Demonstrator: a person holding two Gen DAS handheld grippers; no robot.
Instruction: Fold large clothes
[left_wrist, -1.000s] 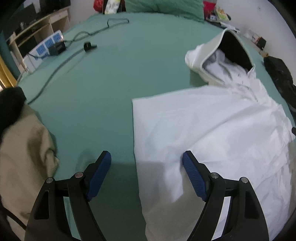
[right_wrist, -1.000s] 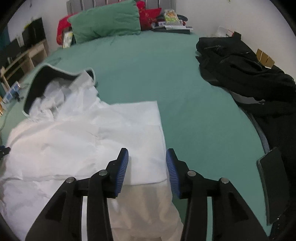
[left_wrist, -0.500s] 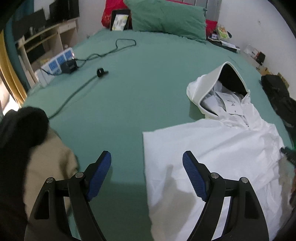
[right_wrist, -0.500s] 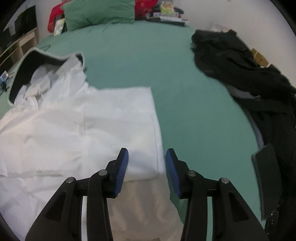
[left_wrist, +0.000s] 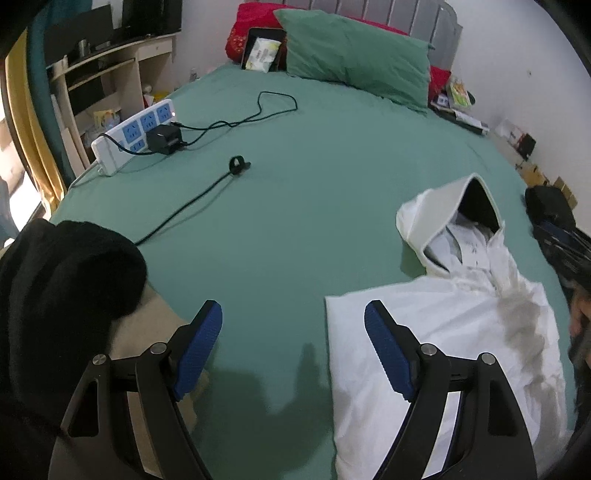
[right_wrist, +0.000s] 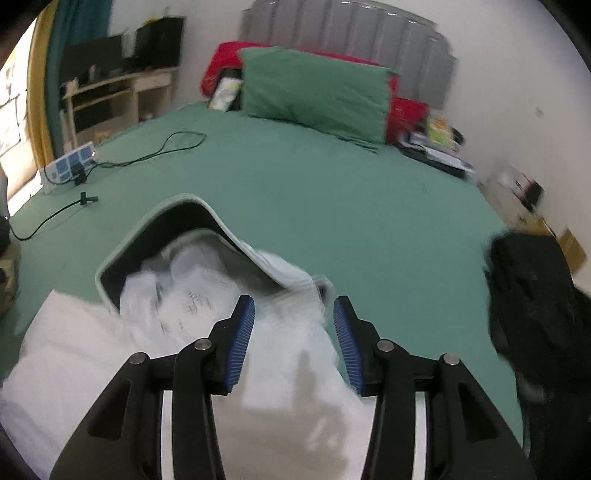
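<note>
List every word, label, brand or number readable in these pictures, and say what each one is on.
No text can be read.
White hooded jacket: dark marks on the lining by the hood, too blurred and small in both views.
Pale packet leaning by the green pillow: print too small.
Power strip: no readable marking.
Items at the bed's far right corner: colourful print, illegible.

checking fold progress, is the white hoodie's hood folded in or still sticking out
Sticking out. The hood stands open above the white hoodie, its dark lining showing, not laid over the folded body.
</note>
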